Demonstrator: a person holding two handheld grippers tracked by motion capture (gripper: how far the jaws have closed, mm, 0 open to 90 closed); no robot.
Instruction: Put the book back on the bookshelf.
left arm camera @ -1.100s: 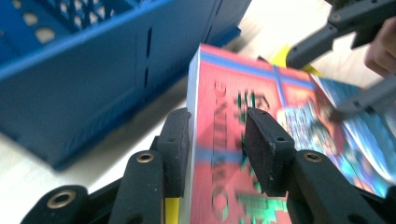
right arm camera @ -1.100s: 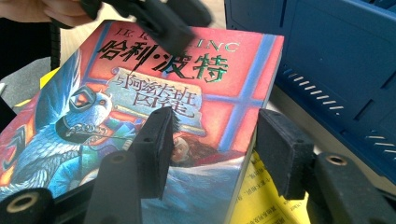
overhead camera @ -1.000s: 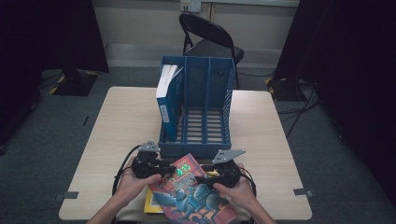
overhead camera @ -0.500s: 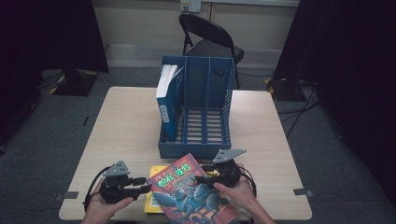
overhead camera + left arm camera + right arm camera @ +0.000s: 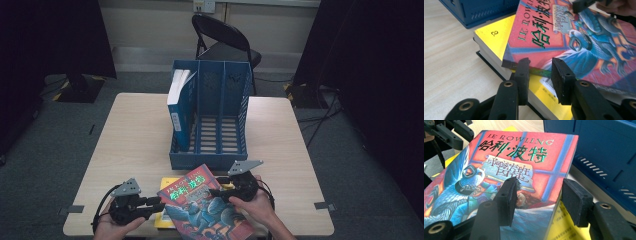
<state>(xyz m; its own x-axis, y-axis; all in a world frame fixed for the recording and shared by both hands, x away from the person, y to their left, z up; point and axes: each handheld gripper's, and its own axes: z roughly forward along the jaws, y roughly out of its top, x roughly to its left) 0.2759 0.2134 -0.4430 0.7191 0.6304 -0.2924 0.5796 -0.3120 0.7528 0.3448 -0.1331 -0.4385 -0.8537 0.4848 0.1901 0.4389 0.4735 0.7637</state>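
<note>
1. left tool (image 5: 150, 204) has swung out to the red book's (image 5: 202, 202) left edge, jaws just narrowing around it, not yet pinching.
2. right tool (image 5: 223, 191) clamps the book's right edge, tilted over the yellow book (image 5: 165, 210) on the table (image 5: 135, 135).
3. likely a two-sided lift toward the blue rack (image 5: 210, 120).

Books stacked at near table edge, file rack behind them, a gripper on each side.

Top book (image 5: 205, 205) lies tilted on a lower book (image 5: 167, 216), which rests flat on the table (image 5: 130, 135). Left gripper (image 5: 157, 204) just left of top book's edge; right gripper (image 5: 216, 192) at its right edge, one jaw over the cover. Rack (image 5: 210, 120) stands mid-table just behind the stack; one upright book (image 5: 179, 107) in its left compartment. Chair (image 5: 225, 42) beyond the table's far edge.
</note>
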